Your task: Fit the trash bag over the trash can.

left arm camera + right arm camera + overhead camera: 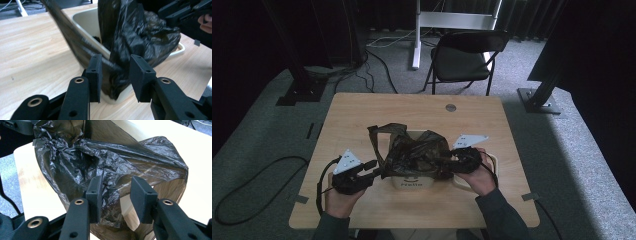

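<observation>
Lining a cream bin (412, 184) at frame centre, the thin, crinkly black bag (414, 152) looks light and slippery; both grippers (114, 75) (115, 195) gape wide around its loose edges, the best hold.

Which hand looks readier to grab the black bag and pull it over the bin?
Probably the left gripper: its open jaws straddle the black bag hanging over the beige bin's wall.

Black folding chair (464, 57) beyond wooden table (362, 115)
</observation>
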Action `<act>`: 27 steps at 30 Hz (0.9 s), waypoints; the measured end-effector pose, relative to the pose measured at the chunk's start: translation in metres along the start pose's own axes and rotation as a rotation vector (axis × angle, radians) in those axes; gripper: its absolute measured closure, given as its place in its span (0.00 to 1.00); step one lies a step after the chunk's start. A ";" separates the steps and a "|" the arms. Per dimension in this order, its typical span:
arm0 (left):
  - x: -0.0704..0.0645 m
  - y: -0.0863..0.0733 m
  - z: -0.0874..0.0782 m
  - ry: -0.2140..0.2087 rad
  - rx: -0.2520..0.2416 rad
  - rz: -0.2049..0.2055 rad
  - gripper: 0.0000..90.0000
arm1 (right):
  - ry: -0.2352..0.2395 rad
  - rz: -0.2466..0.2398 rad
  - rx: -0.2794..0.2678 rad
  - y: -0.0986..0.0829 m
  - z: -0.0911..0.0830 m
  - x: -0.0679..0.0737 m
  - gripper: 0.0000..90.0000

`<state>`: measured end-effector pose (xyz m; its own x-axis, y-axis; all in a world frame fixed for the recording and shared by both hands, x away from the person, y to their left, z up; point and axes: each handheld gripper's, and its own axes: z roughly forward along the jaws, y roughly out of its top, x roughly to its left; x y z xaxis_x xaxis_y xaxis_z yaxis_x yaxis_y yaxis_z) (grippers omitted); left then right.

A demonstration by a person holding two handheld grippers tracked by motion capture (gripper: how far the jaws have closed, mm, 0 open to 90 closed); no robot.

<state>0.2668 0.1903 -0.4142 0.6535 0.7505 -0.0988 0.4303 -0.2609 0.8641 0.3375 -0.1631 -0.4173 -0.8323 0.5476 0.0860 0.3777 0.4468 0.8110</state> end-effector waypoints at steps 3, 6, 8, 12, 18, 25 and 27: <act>-0.003 0.009 0.000 0.000 -0.014 0.008 0.71 | 0.001 -0.002 0.001 0.000 0.000 0.000 0.69; -0.004 0.020 0.001 -0.003 -0.023 0.022 0.70 | 0.000 -0.003 0.005 0.000 0.001 0.001 0.69; -0.004 0.029 0.003 -0.004 -0.029 0.032 0.70 | 0.000 -0.006 0.005 0.000 0.001 0.001 0.69; -0.003 0.046 0.011 -0.002 -0.032 0.052 0.68 | 0.002 -0.008 0.007 0.001 0.002 0.001 0.69; -0.003 0.066 0.029 0.017 -0.003 0.071 0.68 | 0.009 -0.004 0.008 0.000 0.003 0.002 0.69; 0.003 0.075 0.055 0.048 0.076 0.062 0.67 | 0.015 -0.002 0.007 0.000 0.002 0.002 0.69; 0.003 0.075 0.055 0.048 0.076 0.062 0.69 | 0.016 -0.002 0.007 0.000 0.002 0.002 0.69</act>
<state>0.3353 0.1401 -0.3766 0.6506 0.7591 -0.0216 0.4372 -0.3512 0.8280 0.3371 -0.1607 -0.4188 -0.8392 0.5356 0.0938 0.3791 0.4527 0.8071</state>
